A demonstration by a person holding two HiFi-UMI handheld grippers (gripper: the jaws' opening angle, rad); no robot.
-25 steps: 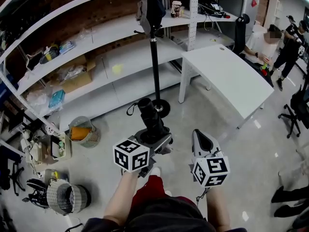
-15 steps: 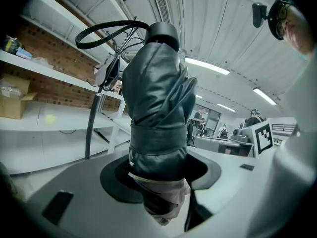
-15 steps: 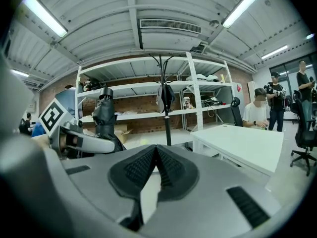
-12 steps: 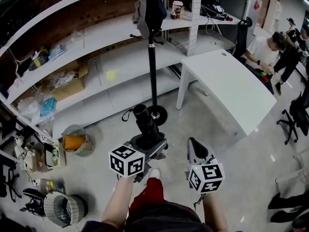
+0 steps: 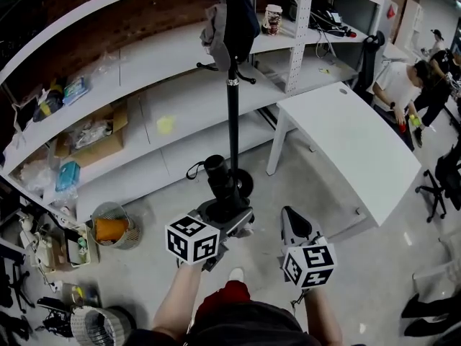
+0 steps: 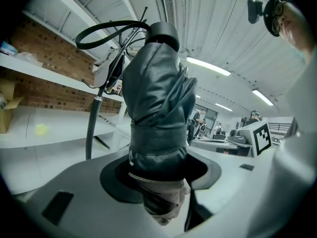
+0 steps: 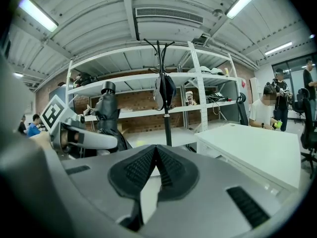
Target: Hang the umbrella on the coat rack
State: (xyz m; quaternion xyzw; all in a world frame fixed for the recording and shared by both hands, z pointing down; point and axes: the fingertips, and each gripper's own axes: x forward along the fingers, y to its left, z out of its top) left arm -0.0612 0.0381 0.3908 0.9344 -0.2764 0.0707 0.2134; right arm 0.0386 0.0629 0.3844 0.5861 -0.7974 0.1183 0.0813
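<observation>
holding the folded umbrella (image 5: 222, 184) clamped in the left gripper (image 5: 227, 211), with the right gripper (image 5: 289, 213) pinched closed and empty, best reaching the coat rack (image 5: 233, 121) strap loop (image 6: 99, 29) first

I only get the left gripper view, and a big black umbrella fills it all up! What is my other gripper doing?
Observer: The right gripper holds nothing. The right gripper view shows its jaws closed together.
Operator: Where does the coat rack touch the floor?
Observer: The head view shows its round base on the floor just beyond the umbrella, in front of the shelves.
Operator: What's beside it?
Observer: A white table stands to its right in the head view, apart from the base.
</observation>
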